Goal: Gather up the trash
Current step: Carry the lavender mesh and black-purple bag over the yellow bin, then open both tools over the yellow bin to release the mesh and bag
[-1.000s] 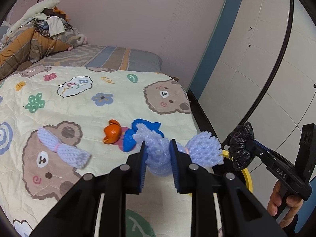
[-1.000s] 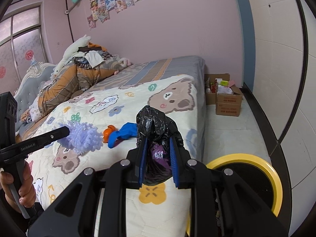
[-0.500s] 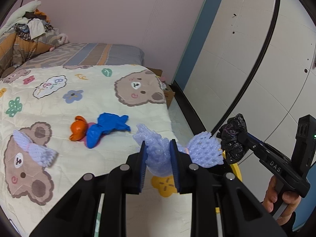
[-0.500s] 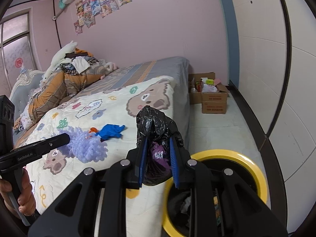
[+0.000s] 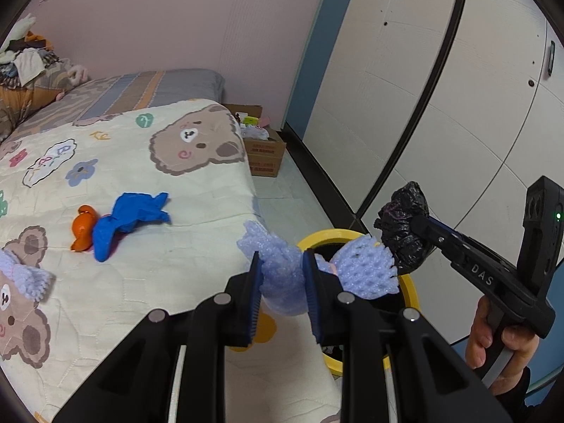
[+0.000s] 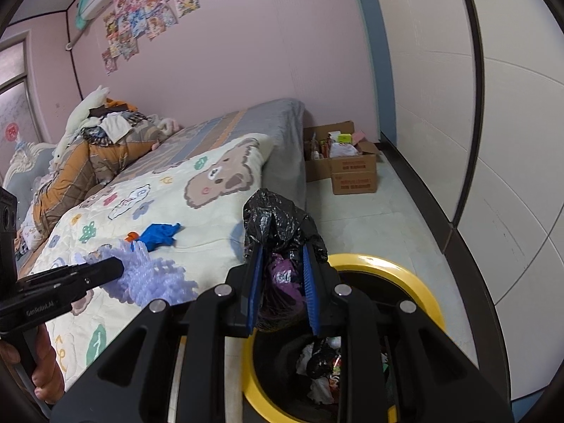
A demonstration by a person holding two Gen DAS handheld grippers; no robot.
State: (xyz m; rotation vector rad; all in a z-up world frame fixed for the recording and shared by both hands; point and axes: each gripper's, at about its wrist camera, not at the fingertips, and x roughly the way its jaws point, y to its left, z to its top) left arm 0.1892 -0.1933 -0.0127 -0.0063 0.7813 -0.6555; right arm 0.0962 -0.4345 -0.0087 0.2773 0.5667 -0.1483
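Note:
My left gripper (image 5: 281,275) is shut on a pale purple foam fruit net (image 5: 365,269), held over the bed's corner beside a yellow-rimmed trash bin (image 5: 326,238). My right gripper (image 6: 281,275) is shut on a crumpled black plastic bag (image 6: 278,218) above the same bin (image 6: 405,275), which holds mixed waste. In the left wrist view the right gripper (image 5: 417,225) carries that bag (image 5: 403,225) at right. The right wrist view has the left gripper (image 6: 116,266) and its net (image 6: 155,278) at lower left. A blue glove (image 5: 130,216), an orange peel (image 5: 83,227) and another foam net (image 5: 26,275) lie on the bear-print quilt (image 5: 123,162).
A cardboard box (image 6: 349,165) of odds and ends stands on the floor beyond the bed's foot. White wardrobe doors (image 5: 440,88) run along the right. A pile of clothes and bedding (image 6: 95,141) sits at the head of the bed.
Both grippers have swung right from over the quilt toward the bin, still holding the net and the bag. The bin's open mouth now lies under the right gripper.

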